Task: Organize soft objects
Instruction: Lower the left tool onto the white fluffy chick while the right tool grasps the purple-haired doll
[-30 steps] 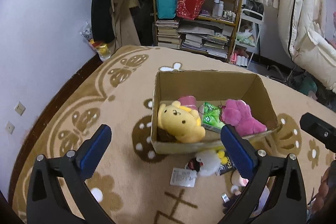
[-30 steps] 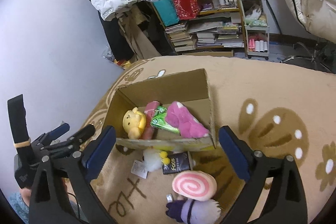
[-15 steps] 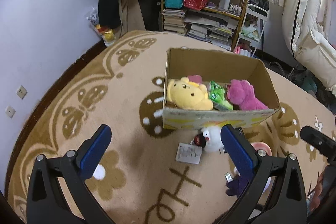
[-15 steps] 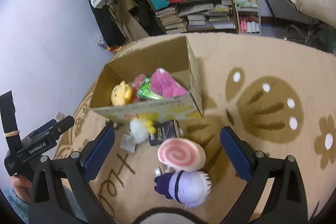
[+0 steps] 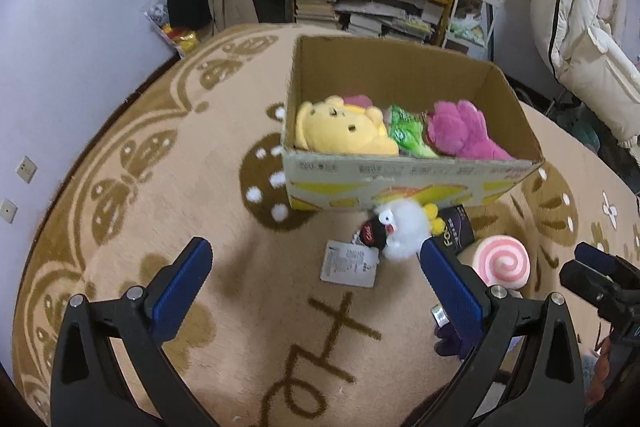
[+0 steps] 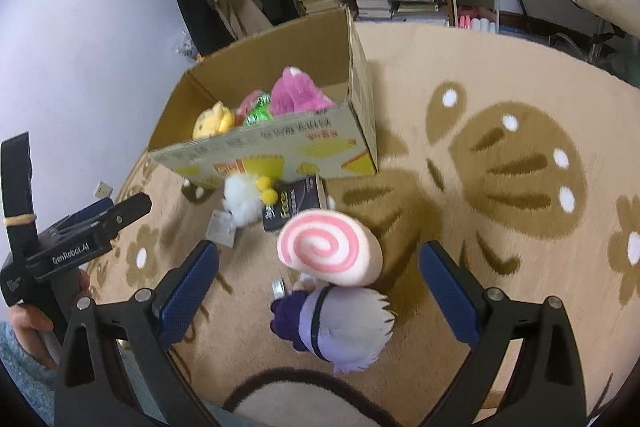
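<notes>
1. While the left tongs (image 5: 312, 279) hang wide apart and empty over the rug (image 5: 168, 195), the left wrist view shows a cardboard box (image 5: 400, 183) toward the rug's far edge. It already holds a yellow plush (image 5: 344, 131), a green packet (image 5: 408, 135) and a pink plush (image 5: 460, 131). Against the box's near wall, out on the rug, lie a white fluffy toy (image 5: 404, 227) with its paper tag (image 5: 350, 263), a dark packet (image 5: 458, 231) and a pink swirl cushion (image 5: 502, 263).
2. Right wrist view: right tongs (image 6: 318, 277) also spread open, holding nothing, framing the pink swirl cushion (image 6: 330, 247), which leans on a purple-and-white plush (image 6: 340, 327) nearer the rug's close edge. The white fluffy toy (image 6: 244, 199) and dark packet (image 6: 292, 207) sit just beside the box (image 6: 280, 155). A small metal bit (image 6: 278, 287) lies by the plush; can't tell what it is.
3. Progress, my read: partly done. Three items boxed; white toy, swirl cushion and purple plush are left on the rug. Cushion looks like the next likely pick for the right tongs.
</notes>
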A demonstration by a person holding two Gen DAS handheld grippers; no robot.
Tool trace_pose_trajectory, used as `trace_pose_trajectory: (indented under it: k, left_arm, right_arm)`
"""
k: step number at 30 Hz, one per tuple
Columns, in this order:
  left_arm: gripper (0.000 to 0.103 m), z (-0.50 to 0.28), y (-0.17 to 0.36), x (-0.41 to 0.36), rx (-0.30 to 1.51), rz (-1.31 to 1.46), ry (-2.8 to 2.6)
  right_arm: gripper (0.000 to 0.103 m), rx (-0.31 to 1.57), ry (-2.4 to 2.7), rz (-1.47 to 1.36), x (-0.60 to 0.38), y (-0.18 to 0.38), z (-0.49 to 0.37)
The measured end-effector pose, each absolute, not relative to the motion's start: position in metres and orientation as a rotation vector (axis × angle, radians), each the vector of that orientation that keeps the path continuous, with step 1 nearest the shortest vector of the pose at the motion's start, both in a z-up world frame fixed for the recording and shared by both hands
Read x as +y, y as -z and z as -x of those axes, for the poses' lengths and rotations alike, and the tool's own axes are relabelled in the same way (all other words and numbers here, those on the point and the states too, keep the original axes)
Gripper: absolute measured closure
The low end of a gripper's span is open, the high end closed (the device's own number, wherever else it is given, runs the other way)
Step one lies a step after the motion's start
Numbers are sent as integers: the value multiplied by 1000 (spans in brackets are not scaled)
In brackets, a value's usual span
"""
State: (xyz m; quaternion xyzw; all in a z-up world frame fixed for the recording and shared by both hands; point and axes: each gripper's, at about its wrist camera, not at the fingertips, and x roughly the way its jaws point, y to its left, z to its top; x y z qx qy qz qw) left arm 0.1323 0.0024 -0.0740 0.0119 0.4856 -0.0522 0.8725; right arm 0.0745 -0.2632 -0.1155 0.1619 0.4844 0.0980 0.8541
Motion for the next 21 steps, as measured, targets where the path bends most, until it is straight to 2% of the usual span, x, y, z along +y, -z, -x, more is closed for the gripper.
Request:
trace_pose_trajectory:
  k: [21]
  left_arm:
    - [0,-154,114,-17,1089,-54,161]
  right_arm:
    - [0,1209,-214,-412,-264,176,-69]
